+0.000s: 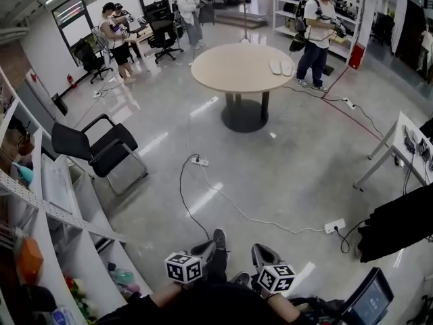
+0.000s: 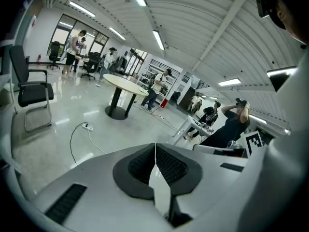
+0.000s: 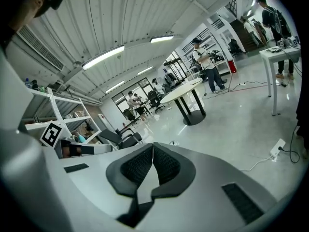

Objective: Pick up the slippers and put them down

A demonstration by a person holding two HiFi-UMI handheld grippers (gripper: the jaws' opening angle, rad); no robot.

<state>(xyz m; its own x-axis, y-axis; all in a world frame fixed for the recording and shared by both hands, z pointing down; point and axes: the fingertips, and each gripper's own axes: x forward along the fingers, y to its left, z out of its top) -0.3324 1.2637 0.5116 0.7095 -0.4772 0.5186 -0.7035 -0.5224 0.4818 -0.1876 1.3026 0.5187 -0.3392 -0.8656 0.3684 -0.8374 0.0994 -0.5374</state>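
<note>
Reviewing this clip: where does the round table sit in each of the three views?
Head view: the table is at top centre, with the slippers near its right edge.
Left gripper view: the table is left of centre, at mid-height.
Right gripper view: the table is right of centre, above the middle.
Shared landmark: the black chair stands on the floor nearer the camera than the table.
</note>
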